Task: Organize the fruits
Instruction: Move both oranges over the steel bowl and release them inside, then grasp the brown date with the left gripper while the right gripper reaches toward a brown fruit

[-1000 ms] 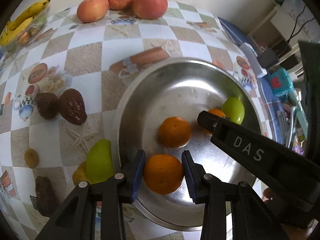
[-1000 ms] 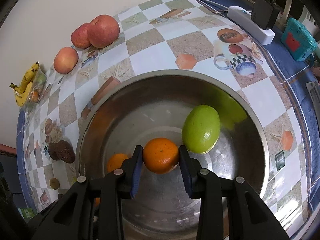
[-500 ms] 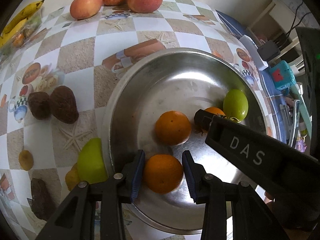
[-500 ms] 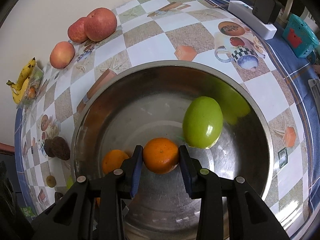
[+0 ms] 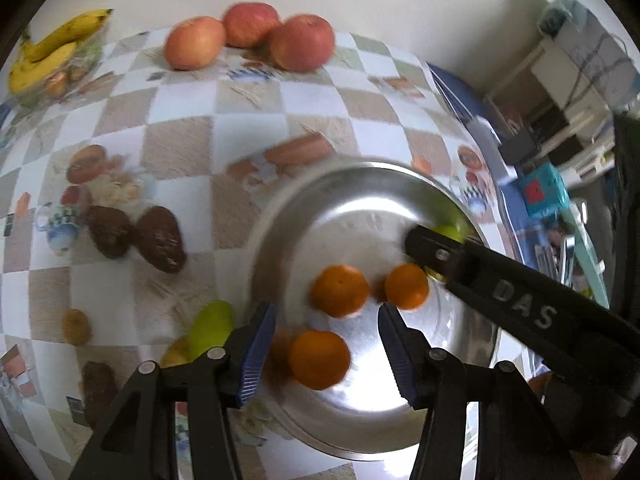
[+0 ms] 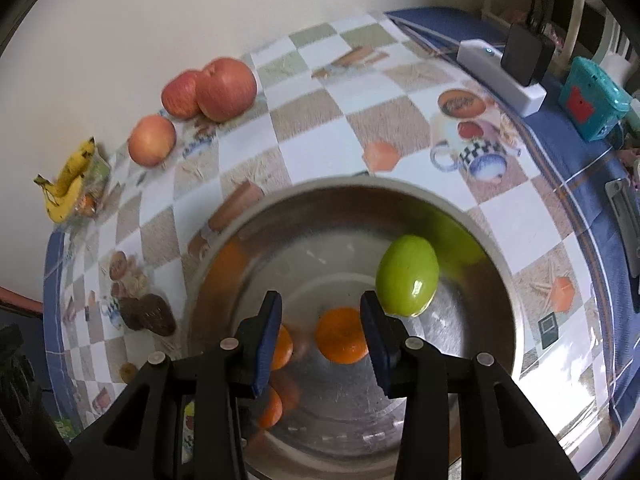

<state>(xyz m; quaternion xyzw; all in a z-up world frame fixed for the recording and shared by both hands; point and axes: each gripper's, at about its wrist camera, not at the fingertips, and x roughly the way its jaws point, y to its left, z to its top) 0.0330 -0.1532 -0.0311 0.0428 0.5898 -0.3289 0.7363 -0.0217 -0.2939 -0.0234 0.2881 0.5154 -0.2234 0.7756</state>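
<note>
Three oranges (image 5: 319,359) and a green fruit (image 6: 407,275) lie in the steel bowl (image 5: 280,216) at lower centre. The left gripper (image 5: 326,350) is opening, its pads clear of the nearest orange; the right gripper (image 6: 320,330) is opening too, another orange loose between its pads. Apples (image 5: 302,42) sit at the top, bananas (image 5: 48,54) upper left

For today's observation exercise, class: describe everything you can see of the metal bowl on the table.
The metal bowl is round, wide and shallow, and looks like shiny scuffed steel with bright glare on its floor. It sits upright on the checked tablecloth. Inside lie three oranges and a green fruit, whose colours are reflected in its wall. Neither hand-held gripper appears to touch it.
</note>
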